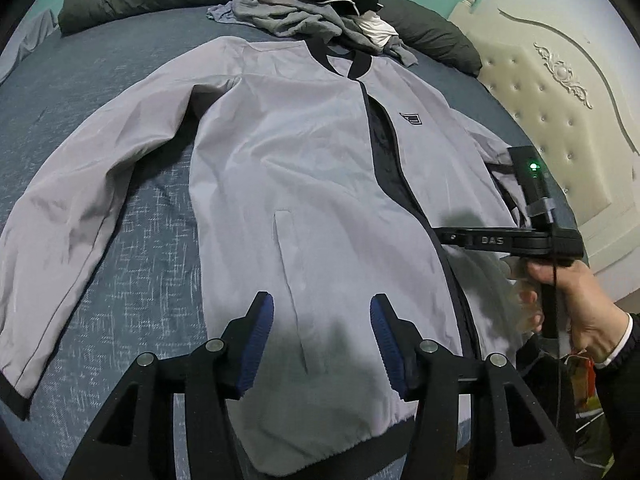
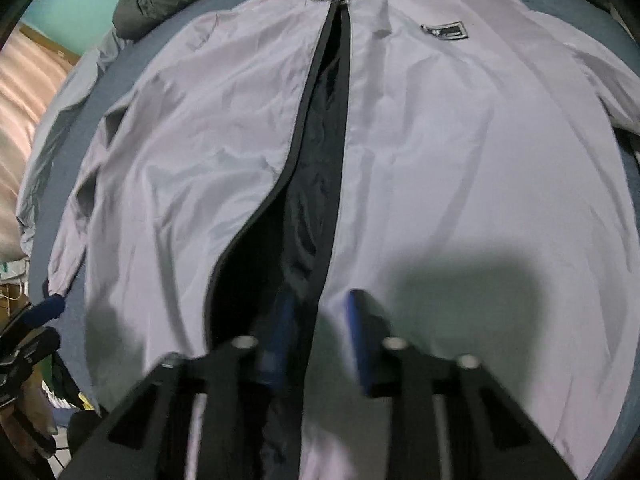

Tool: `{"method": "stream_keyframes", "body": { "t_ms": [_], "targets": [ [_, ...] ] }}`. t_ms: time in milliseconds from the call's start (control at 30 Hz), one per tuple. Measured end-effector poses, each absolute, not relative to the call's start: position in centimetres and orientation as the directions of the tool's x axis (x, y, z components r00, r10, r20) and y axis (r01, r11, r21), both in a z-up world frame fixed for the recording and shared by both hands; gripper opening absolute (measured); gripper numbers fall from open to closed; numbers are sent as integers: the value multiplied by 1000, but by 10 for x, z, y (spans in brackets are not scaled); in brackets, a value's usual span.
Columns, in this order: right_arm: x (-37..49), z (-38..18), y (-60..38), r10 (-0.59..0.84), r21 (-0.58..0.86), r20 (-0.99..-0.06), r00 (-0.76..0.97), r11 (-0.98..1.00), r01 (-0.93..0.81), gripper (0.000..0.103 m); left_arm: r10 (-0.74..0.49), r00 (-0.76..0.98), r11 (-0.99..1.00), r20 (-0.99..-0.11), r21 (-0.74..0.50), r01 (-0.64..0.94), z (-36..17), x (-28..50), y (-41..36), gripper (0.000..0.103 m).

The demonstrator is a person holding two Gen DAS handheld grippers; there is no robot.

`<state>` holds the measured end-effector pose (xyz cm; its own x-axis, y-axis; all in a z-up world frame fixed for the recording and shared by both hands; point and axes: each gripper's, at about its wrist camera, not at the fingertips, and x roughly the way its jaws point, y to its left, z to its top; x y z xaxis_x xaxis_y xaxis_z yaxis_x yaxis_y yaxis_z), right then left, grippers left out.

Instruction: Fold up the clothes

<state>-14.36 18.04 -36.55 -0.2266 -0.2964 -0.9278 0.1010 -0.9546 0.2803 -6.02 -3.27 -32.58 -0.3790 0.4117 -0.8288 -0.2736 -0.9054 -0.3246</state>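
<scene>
Left gripper (image 1: pixel 322 344): jaws apart, empty, above the jacket's hem. Right gripper (image 2: pixel 320 344): jaws narrowly apart, straddling the dark front edge; grip on it cannot be told. Grey jacket (image 1: pixel 304 168): flat, face up, front open, on blue bed (image 1: pixel 132 240). Beyond: clothes pile (image 1: pixel 312 4).

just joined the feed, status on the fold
Left hand-held gripper open above hem. Right hand-held gripper over zip edge, grip unclear. Light grey zip jacket flat, unfolded. Nothing blocking.
</scene>
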Motion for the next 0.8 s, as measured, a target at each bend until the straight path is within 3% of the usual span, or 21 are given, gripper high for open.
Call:
{"method": "stream_keyframes", "body": {
  "t_ms": [133, 367, 567, 700, 800],
  "targets": [
    [-151, -368, 184, -323, 309, -910, -259, -946, 96, 3, 424, -382, -900, -821, -335, -279, -329, -65, -33, 54],
    [-167, -363, 185, -375, 363, -881, -289, -927, 96, 3, 445, -378, -891, -812, -360, -277, -333, -75, -28, 54],
    [-166, -373, 170, -419, 394, -883, -211, -907, 150, 3, 455, -364, -887, -813, -377, -266, -338, -86, -18, 55],
    [-167, -369, 179, -461, 434, -864, -204, -886, 164, 8, 459, -370, -884, -808, -375, -278, -334, -91, -9, 55],
    [-169, -347, 201, -476, 447, -838, -268, -879, 165, 22, 460, -381, -884, -802, -375, -279, -331, -99, -6, 55]
  ]
}}
